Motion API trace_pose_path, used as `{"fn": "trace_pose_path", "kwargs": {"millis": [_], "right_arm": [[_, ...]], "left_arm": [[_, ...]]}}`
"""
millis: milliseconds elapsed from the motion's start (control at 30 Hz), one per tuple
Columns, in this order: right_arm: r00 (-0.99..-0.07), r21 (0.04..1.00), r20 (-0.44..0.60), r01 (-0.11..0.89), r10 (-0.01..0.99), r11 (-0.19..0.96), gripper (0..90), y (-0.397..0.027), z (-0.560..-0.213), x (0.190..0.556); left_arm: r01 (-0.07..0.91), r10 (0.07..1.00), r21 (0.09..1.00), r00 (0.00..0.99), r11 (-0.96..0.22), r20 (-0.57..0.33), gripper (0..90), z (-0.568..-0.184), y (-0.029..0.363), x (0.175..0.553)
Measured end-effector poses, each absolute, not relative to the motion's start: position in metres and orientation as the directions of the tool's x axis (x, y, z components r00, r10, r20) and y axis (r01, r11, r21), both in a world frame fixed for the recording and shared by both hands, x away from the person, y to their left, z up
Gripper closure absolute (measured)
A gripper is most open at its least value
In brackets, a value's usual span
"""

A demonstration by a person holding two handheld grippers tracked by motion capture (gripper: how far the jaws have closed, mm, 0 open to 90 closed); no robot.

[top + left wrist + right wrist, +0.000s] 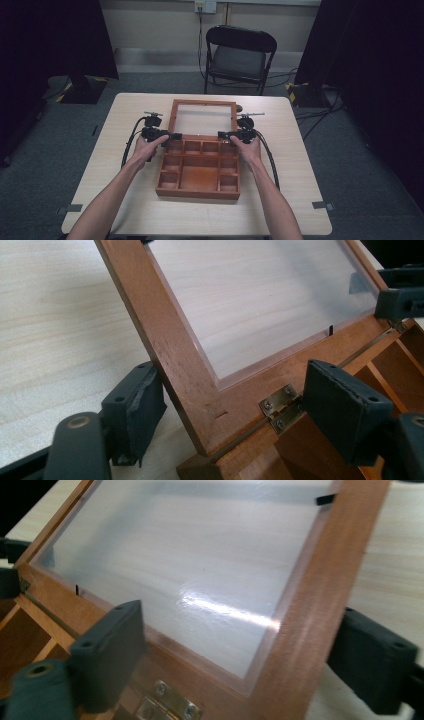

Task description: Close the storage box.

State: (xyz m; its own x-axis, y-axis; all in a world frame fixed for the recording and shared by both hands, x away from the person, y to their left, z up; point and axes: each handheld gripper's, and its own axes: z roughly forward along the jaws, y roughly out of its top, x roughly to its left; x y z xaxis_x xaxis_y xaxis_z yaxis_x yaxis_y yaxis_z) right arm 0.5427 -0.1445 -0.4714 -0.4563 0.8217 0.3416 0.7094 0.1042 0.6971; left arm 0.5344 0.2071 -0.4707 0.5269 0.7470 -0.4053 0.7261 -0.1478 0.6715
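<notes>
A brown wooden box (199, 192) with several compartments sits mid-table. Its hinged lid (172, 117), a wood frame around a clear pane, leans back open behind it. My left gripper (170, 136) is at the lid's left hinge corner. In the left gripper view its jaws (240, 410) straddle the lid frame (170, 350) above a brass hinge (280, 405); the outer pad (135, 410) is at the frame's edge and the other stands off. My right gripper (226, 134) is at the right hinge corner and straddles the lid's side rail (310, 595), its jaws (240, 660) wide with gaps.
The light wooden table (125, 200) has bare room left, right and in front of the box. A black folding chair (240, 55) stands beyond the far edge. Dark curtains hang at both sides, and cables lie on the floor at the right (320, 112).
</notes>
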Motion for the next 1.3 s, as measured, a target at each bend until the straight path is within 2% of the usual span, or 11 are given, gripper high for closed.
{"fn": "trace_pose_path", "kwargs": {"millis": [33,67,100,267,400,533,633,800,1033,1300], "right_arm": [[-0.456,0.697,0.342,0.709,0.822,0.104,15.7,-0.145,-0.471,0.543],[-0.452,0.706,0.34,0.702,0.825,0.094,21.7,-0.146,-0.471,0.542],[-0.438,0.715,0.341,0.695,0.832,0.074,24.0,-0.149,-0.47,0.541],[-0.425,0.709,0.369,0.704,0.826,0.046,25.5,-0.15,-0.472,0.54],[-0.42,0.734,0.372,0.679,0.828,0.015,34.9,-0.154,-0.469,0.541],[-0.427,0.752,0.349,0.659,0.834,0.023,38.7,-0.154,-0.463,0.539],[-0.427,0.761,0.344,0.648,0.836,0.018,40.3,-0.154,-0.46,0.537],[-0.432,0.776,0.351,0.63,0.831,-0.001,42.1,-0.155,-0.455,0.534],[-0.456,0.788,0.362,0.616,0.814,-0.005,40.9,-0.156,-0.447,0.531],[-0.475,0.8,0.356,0.599,0.805,0.0,39.6,-0.155,-0.438,0.525]], "left_arm": [[0.726,0.747,0.672,0.527,-0.148,-0.405,24.9,-0.471,0.207,0.534],[0.725,0.745,0.673,0.53,-0.149,-0.405,24.9,-0.471,0.207,0.534],[0.727,0.742,0.671,0.528,-0.143,-0.413,25.3,-0.471,0.208,0.535],[0.741,0.724,0.66,0.52,-0.12,-0.453,25.7,-0.475,0.211,0.536],[0.74,0.717,0.664,0.523,-0.113,-0.461,29.3,-0.474,0.21,0.536],[0.728,0.724,0.677,0.526,-0.112,-0.446,30.7,-0.47,0.21,0.535],[0.719,0.729,0.686,0.53,-0.114,-0.434,34.5,-0.469,0.212,0.535],[0.704,0.744,0.7,0.529,-0.117,-0.408,35.1,-0.463,0.21,0.532],[0.682,0.739,0.725,0.537,-0.097,-0.406,37.7,-0.456,0.214,0.531],[0.666,0.74,0.735,0.557,-0.127,-0.377,41.1,-0.447,0.217,0.527]]}}
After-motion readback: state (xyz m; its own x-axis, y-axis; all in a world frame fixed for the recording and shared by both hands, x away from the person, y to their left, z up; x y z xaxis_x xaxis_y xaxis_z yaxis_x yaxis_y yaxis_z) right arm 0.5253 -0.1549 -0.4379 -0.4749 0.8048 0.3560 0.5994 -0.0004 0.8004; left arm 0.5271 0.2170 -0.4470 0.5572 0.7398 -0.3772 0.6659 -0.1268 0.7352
